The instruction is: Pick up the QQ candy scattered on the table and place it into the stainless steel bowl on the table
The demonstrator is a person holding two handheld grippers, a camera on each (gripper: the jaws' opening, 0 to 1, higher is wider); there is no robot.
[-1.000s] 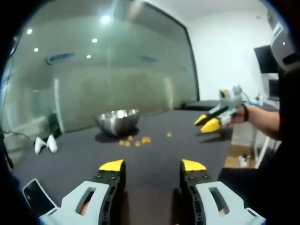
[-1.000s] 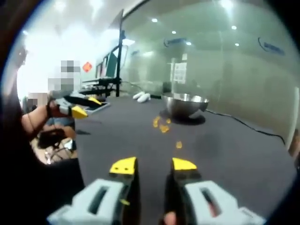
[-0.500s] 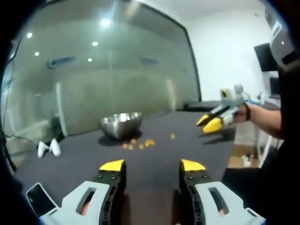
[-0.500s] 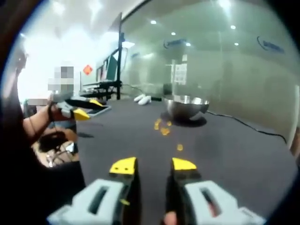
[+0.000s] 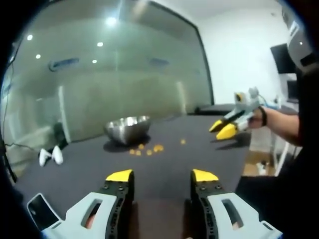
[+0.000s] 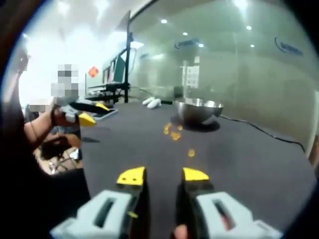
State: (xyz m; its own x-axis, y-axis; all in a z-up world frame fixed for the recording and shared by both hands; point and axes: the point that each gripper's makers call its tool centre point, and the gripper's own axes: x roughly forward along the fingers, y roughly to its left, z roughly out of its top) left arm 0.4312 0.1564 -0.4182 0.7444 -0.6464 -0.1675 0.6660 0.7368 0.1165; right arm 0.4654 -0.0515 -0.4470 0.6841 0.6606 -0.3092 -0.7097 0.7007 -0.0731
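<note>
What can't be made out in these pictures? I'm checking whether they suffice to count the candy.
- Candies: left gripper view, too small and blurred to count; the same in the right gripper view.
- Inside of the stainless steel bowl: right gripper view, hidden by its own wall.
- Dark flat thing: left gripper view, cut off by the edge.
- White things: left gripper view, too blurred to identify.

Both held above the dark table (image 5: 164, 164), the left gripper (image 5: 162, 176) has its yellow-tipped jaws well parted and empty, while the right gripper (image 6: 163, 174) shows a narrower gap with nothing between.
</note>
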